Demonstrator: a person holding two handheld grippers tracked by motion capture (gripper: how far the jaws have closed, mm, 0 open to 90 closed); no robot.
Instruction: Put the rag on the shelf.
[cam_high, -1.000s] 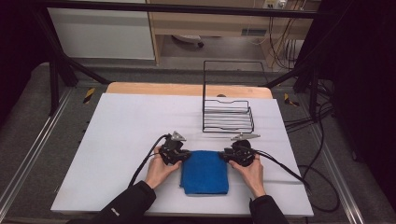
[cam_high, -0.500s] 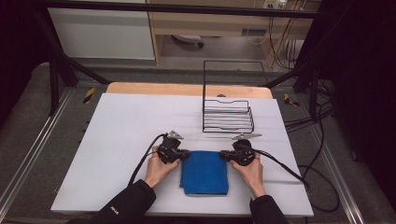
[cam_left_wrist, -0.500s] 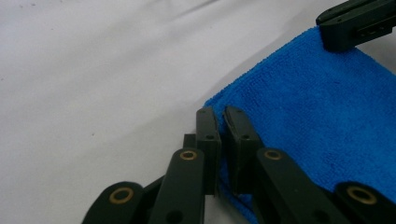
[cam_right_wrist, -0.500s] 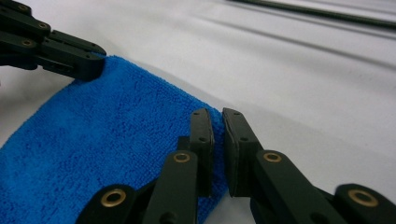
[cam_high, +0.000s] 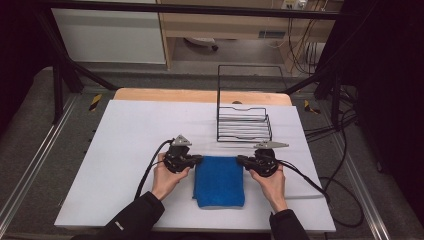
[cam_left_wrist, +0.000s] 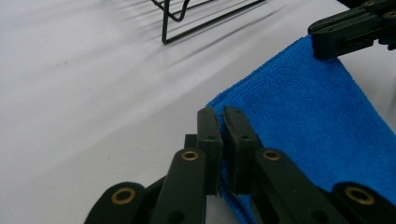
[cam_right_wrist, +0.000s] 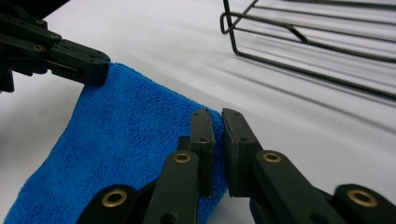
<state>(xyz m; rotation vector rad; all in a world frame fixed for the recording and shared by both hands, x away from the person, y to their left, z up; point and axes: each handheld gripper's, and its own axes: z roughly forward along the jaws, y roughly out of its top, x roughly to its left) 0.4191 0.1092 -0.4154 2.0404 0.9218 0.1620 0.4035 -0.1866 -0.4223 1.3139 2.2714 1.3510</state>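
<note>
Blue cloth (cam_high: 219, 181) on the tabletop (cam_high: 125, 140), far corners clamped in my left gripper (cam_high: 198, 159) and right gripper (cam_high: 240, 160) jaws.

white table (cam_high: 125, 150), blue cloth (cam_high: 219, 181), wire rack (cam_high: 244, 129)

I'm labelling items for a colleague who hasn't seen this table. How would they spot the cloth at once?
On the white table, look in front of the black wire rack, toward the near edge. The folded blue cloth lies there, the only coloured, soft thing.
</note>
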